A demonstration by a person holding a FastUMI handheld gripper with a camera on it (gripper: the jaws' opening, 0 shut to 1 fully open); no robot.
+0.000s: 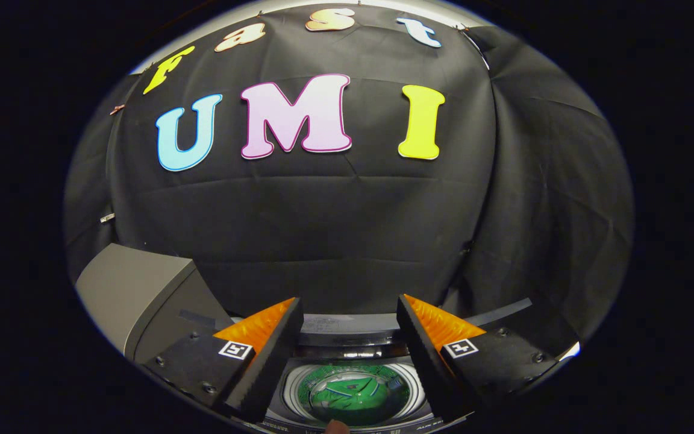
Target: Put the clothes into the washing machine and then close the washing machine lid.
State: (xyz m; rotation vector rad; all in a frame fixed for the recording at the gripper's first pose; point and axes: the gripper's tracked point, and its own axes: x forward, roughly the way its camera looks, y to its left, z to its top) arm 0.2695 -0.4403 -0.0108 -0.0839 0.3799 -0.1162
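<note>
Gripper (347, 337) fingers spread apart, holding nothing. Green garment (353, 395) lies inside washing machine drum (290, 392), below and between fingers. Grey lid (136, 295) raised, left of fingers.

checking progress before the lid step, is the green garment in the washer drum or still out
In. The green garment lies inside the washer drum, seen down between the open gripper fingers, which hold nothing.

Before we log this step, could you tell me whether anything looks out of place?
Nothing stands out: the green garment lies inside the washing machine drum, the lid stands raised, and the hand-held gripper is open above it.
</note>
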